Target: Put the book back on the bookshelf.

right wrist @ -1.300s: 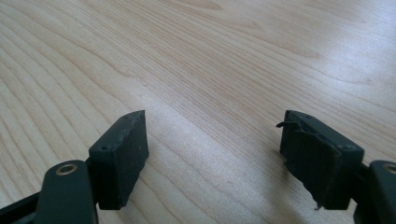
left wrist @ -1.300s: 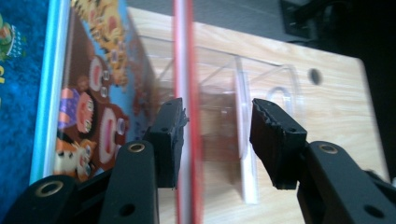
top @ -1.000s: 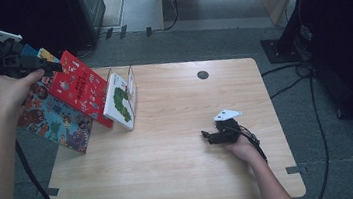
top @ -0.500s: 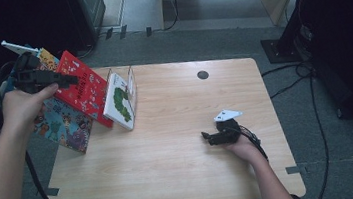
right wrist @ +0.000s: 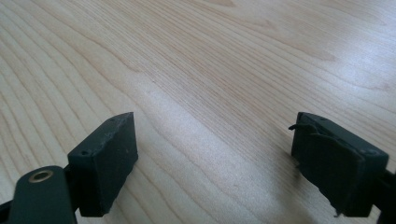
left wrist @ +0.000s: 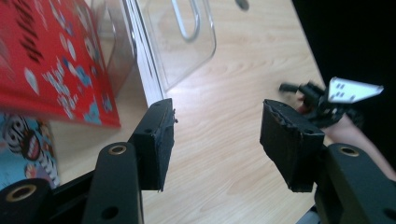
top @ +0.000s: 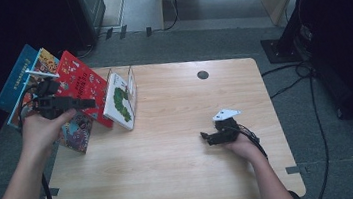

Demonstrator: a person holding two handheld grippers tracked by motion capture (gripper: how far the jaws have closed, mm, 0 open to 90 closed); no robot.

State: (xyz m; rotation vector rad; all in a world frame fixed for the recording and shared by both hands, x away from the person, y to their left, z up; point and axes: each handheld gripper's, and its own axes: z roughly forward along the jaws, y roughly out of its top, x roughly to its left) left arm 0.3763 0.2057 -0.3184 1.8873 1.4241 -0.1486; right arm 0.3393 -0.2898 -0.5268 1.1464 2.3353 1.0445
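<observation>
Upright in clear holder [top: 132,87], caterpillar book [top: 120,102], red book [top: 81,87] outside, both hand-held grippers wide, empty.

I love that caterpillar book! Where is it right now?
In the high view, the caterpillar book stands in the clear holder at the table's far left, just right of the red book.

A dark round hole [top: 203,75] is seen near the desk's [top: 182,169] far edge; black cables [top: 307,72], apparently, are trailed across the floor [top: 217,29].
</observation>
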